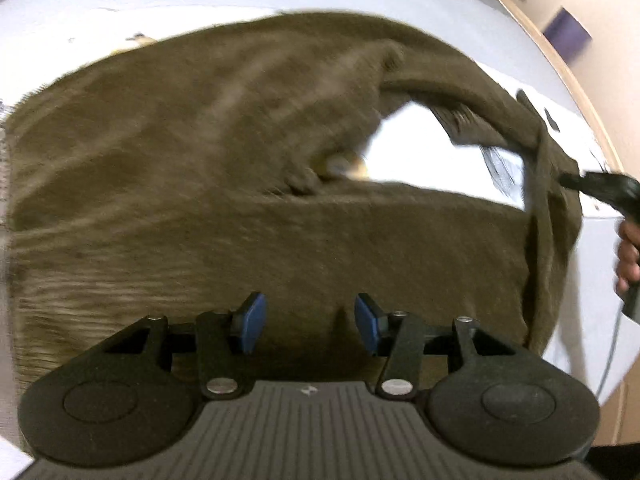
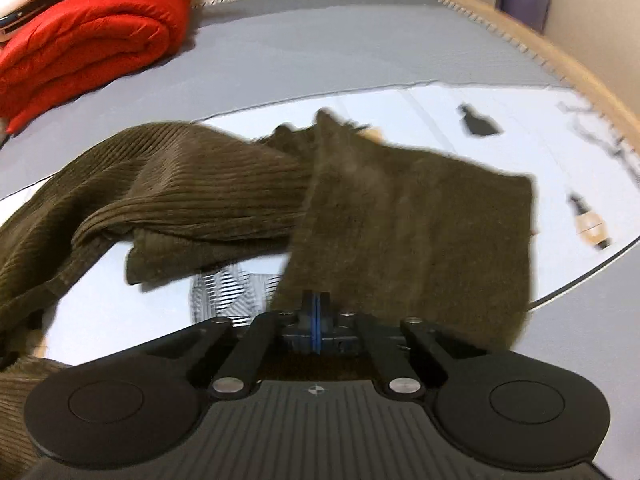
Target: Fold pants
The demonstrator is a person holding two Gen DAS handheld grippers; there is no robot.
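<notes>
A: Where are the pants (image 1: 224, 168) now?

B: They lie spread on the bed (image 2: 320, 48), on a pale printed sheet (image 2: 460, 116). They are olive-brown corduroy. One part is flat under the left gripper (image 1: 310, 322), the other leg is bunched and partly lifted off the sheet.

A: And the jaws?

B: The left jaws stand apart, with nothing between the blue pads (image 1: 252, 320) — they only hover above the cloth. The right gripper (image 2: 316, 312) is clenched; its jaws are pressed together on the edge of a raised flap of the pants. In the left view the right gripper (image 1: 596, 188) shows at the far right, beside a hand (image 1: 630, 256), and the cloth is pulled toward it.

A: So which step is this?

B: I judge it an early fold: the right side has taken one end of the pants, the left side is free.

A: What does the next move need?

B: Probably the left jaws must take the other corner of the same edge, so that both carry it over evenly. If only one side pulls, the cloth may twist. The red blanket (image 2: 92, 36) is well apart and should not disturb.
</notes>
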